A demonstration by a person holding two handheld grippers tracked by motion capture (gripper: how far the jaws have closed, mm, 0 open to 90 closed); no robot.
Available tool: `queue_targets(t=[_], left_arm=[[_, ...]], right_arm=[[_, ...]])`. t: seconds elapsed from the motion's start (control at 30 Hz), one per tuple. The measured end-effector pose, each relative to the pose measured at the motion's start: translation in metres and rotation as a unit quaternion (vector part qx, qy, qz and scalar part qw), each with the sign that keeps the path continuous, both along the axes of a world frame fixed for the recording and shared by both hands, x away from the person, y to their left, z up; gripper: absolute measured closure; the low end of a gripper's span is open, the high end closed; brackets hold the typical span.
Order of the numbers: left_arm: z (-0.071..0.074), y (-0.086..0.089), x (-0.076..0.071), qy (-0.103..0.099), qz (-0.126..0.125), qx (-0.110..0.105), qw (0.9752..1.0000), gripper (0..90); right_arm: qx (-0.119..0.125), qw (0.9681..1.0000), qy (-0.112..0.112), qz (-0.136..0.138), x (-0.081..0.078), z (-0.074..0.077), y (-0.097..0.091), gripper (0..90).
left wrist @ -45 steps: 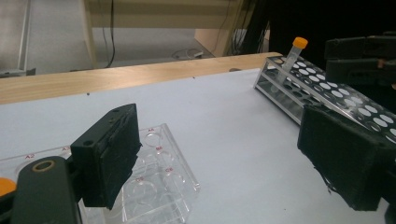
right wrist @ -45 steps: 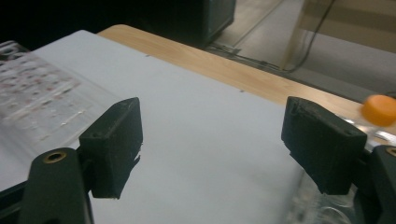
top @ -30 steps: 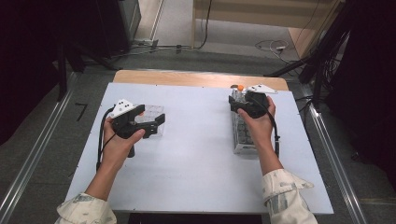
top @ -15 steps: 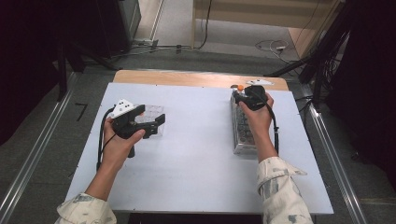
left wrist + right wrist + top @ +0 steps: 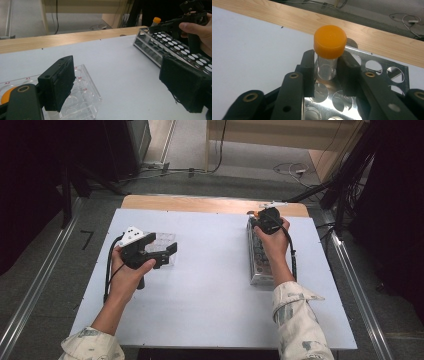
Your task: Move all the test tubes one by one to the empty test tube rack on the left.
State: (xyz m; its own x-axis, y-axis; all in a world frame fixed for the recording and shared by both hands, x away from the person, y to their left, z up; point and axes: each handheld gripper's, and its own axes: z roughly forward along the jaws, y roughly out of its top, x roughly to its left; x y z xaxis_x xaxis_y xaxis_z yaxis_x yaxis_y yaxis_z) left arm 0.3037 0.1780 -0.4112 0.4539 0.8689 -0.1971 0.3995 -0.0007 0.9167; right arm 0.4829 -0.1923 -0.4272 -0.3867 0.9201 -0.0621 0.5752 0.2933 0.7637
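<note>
We see pale, mottled sleeves with turned-back cuffs on both forearms. Our left gripper [image 5: 167, 255] is black, topped by a grey three-cornered plate with dark dots, a black cable looping from it. Our right gripper [image 5: 325, 75] has black jaws with brass-ringed pivots.

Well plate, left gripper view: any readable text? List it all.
"A2" on the clear well plate, red, at its far rim.
"A3" beside it, same rim.
Red marks along its right edge look like "B6" and "C6", blurred, not certain.
Tube rack: no markings legible.

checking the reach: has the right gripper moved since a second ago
Yes: the right gripper went toward the far end of the tube rack, closing on the orange-capped tube.
</note>
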Motion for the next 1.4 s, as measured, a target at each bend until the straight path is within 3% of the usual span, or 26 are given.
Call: queue_targets(t=[0.2,0.47,0.9,1.4], left_arm=[[-0.001,0.000,0.000,0.002,0.000,0.000,1.0000,14.3],[-0.001,0.000,-0.001,0.001,0.000,-0.001,1.0000,14.4],[0.000,-0.001,-0.001,0.005,0.000,0.002,1.0000,14.3],[0.001,-0.002,-0.002,0.006,0.001,-0.003,1.0000,14.2]], right_arm=[[0.005,1.0000,0.003,-0.001,0.001,0.000,-0.002,70.9],[0.013,0.9998,-0.015,-0.004,-0.002,0.002,-0.002,71.7],[0.024,0.9975,-0.066,0.004,-0.017,0.026,-0.004,71.7],[0.044,0.9946,-0.092,0.017,-0.035,0.046,-0.009,71.6]])
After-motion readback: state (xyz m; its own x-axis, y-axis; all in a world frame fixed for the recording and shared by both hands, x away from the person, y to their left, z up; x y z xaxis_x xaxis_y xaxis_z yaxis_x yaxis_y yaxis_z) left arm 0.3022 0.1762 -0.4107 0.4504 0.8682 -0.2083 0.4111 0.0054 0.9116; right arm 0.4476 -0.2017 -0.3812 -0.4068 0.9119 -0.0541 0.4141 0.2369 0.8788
